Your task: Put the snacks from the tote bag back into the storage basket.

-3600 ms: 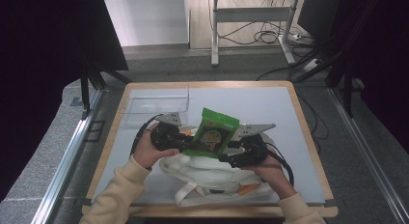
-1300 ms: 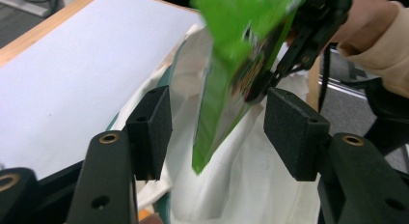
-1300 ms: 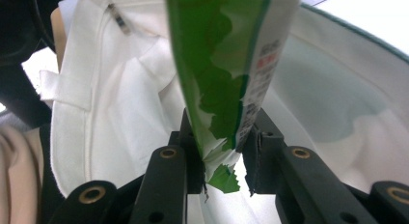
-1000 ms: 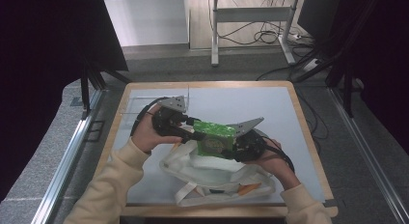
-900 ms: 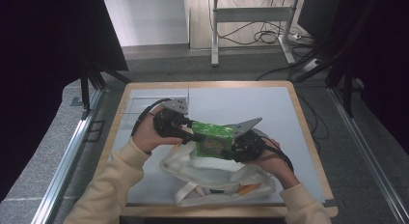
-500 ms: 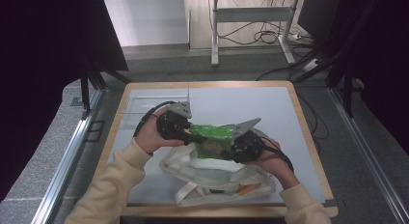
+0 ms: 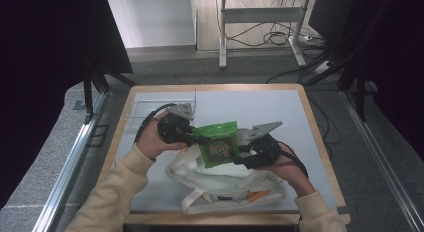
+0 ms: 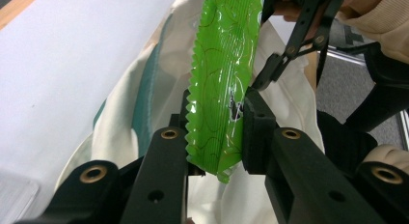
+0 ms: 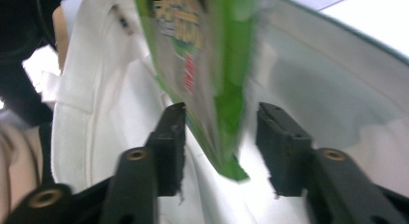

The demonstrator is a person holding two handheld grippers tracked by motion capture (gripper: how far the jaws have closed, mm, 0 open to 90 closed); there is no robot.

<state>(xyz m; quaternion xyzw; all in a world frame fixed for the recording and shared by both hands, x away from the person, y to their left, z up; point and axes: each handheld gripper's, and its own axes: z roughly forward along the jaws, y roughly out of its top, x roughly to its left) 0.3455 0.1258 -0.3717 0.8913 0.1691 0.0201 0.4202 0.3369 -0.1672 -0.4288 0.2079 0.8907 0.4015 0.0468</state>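
A green snack packet (image 7: 217,142) hangs over the open mouth of a white cloth tote bag (image 7: 225,184) at the table's front. My left gripper (image 7: 197,138) holds the packet's left edge. In the left gripper view its jaws (image 8: 217,113) have just been closing, and both pads press on the packet (image 8: 222,79). My right gripper (image 7: 241,148) is at the packet's right side. Its jaws (image 9: 219,122) have just been opening, and the packet's lower corner (image 9: 226,151) hangs loose between them, clear of both pads.
An orange item (image 7: 257,195) shows near the bag's front right. A clear plastic container (image 7: 150,109) stands at the back left of the white table top (image 7: 280,107). The wooden table rim (image 7: 315,127) runs along the right.
The packet lay nearly edge-on between the grippers; it now hangs with its printed face toward the camera. Both hands have stayed about where they were.
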